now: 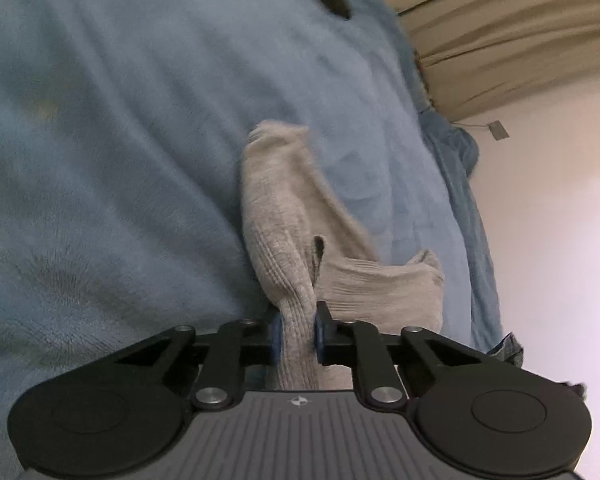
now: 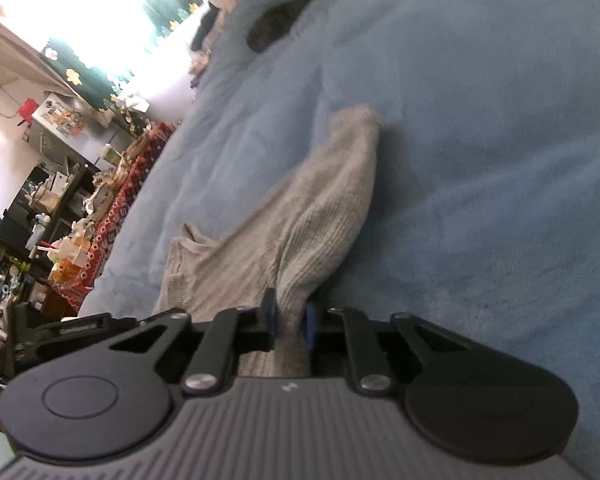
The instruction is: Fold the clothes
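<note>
Left wrist view: the left gripper is clamped on a grey ribbed knit garment, a bunched ridge of cloth pinched between its blue pads. From the pinch one length runs far along the light blue fleece blanket; a shorter flap spreads to the right, near the blanket's edge. What kind of garment it is cannot be told; it could be a sock or a small knit piece.

Right wrist view: the right gripper is likewise closed on the same grey knit, gathered cloth caught between its pads. The long part reaches far up the blanket, a rumpled part lies to the left. A dark patch sits far off on the blanket. Cluttered shelves stand at the left.

Progress, judged: both claws hold cloth, the garment is bunched and creased, not lying as a flat, squared fold. Fold appears in hand, not finished; laying flat and smoothing remain.
</note>
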{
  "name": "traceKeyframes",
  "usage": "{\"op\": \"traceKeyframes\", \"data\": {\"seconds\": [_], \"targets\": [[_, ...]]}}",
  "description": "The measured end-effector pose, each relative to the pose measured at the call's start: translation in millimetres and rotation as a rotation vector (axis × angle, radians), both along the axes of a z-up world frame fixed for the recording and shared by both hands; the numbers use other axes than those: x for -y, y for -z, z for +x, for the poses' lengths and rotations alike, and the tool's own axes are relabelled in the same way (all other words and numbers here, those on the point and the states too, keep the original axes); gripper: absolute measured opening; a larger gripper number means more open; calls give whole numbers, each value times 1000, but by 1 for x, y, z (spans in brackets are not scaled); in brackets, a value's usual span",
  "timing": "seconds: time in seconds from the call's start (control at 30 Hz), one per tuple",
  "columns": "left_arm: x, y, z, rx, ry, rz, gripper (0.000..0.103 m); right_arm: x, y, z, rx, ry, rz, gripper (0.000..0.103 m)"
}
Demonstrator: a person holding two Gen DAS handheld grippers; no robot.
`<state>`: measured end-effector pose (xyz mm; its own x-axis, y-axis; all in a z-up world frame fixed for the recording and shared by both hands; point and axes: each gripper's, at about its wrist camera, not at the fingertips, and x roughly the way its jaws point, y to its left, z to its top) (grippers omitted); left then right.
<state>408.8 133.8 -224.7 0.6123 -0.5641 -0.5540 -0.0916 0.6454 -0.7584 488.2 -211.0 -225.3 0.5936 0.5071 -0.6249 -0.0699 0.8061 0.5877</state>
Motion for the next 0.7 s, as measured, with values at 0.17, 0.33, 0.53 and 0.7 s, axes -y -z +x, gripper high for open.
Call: {"op": "traceKeyframes", "data": {"seconds": [0.17, 0.33, 0.53, 0.7], "targets": [[11, -54, -18, 118, 32, 78, 14, -11, -51, -19, 85, 5, -18, 13], [22, -106, -36, 198, 61, 110, 14, -13, -117, -53, 181, 31, -17, 13], [34, -148, -78, 256, 102, 142, 14, -6, -173, -125, 287, 4, -49, 13], [39, -111, -111, 201, 139, 165, 14, 3, -157, -187, 271, -38, -73, 14]]}}
